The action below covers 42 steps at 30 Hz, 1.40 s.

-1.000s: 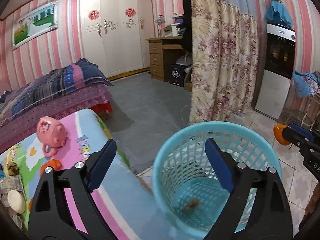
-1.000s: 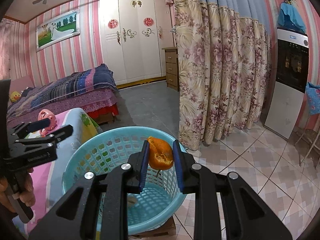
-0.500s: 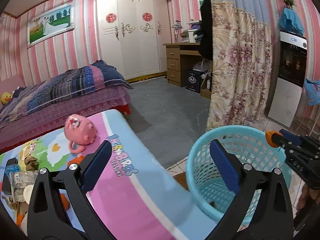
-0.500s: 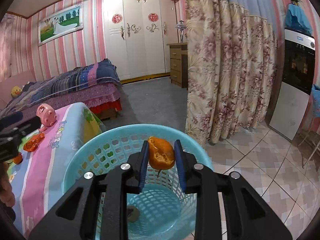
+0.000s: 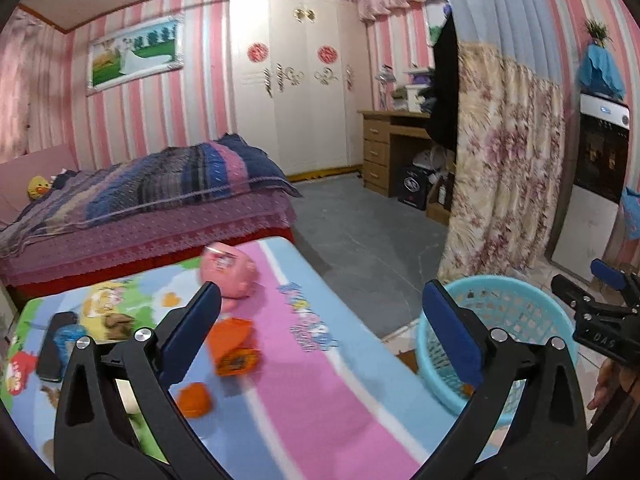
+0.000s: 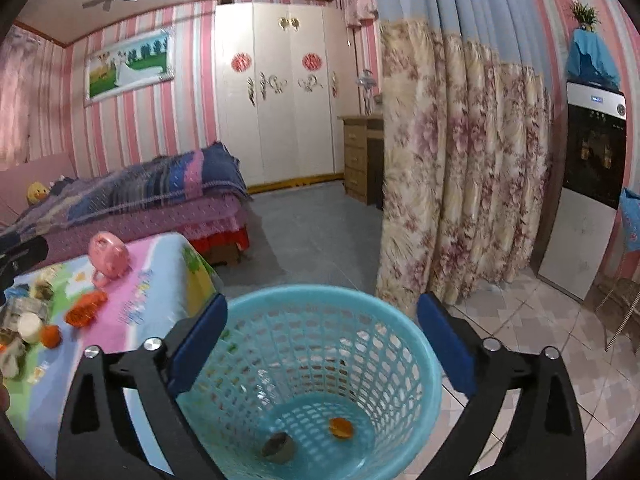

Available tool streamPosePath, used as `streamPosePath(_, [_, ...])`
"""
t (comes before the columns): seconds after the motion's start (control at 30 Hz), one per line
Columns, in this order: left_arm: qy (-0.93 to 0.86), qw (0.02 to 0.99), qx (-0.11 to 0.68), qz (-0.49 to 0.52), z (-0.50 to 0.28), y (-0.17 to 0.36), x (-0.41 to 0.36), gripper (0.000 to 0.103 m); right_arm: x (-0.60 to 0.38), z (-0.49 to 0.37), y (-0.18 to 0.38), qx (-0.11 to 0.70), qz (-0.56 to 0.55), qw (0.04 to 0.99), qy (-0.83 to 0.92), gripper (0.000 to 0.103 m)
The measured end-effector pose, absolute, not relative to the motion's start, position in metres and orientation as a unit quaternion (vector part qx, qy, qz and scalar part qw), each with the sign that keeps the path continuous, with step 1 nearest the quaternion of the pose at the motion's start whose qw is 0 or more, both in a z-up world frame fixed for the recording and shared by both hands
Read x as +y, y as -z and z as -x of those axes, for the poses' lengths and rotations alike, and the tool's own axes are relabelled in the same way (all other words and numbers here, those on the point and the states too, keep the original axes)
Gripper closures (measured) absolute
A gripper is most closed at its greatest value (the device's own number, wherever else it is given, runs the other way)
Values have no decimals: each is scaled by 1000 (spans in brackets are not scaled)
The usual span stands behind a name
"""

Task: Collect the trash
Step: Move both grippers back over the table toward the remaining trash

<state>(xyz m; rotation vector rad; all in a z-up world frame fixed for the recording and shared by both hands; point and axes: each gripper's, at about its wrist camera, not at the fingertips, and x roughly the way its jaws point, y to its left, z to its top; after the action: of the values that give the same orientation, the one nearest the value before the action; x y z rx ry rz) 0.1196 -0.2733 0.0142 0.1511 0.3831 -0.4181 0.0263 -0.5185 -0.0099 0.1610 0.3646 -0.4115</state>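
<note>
Turquoise plastic basket [image 6: 384,344] stands on the floor beside the table [image 5: 320,400], and the right gripper [image 6: 320,344] hangs above it with both jaws spread wide and nothing between them. At the basket bottom lie an orange peel piece [image 6: 341,427] and a grey scrap [image 6: 278,446]. The left gripper [image 5: 320,332] is spread wide too, empty, over the table, where an orange wrapper [image 5: 234,346], another orange scrap [image 5: 195,399] and a pink piggy bank [image 5: 230,270] rest.
</note>
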Motion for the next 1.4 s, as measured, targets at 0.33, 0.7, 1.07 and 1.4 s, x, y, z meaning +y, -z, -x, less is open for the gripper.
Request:
streamPosePath(0.33, [105,973,195,-65,-119,-38,-136,6,-431,-38,-10,165,-72,974,137,5])
streamPosePath(0.7, [-21,969,244,-30,-162,-4,13,6,-327,-86,-11,197,-33,979,49,5])
streamPosePath(1.07, [-25,947,319,-8,-201,51,54,6,-282,-134,21,237,-31,971,25,5])
streamPosePath(1.4, [4,921,389,-27,-226,88,43,11,-275,-154,51,275,-22,961,20,5])
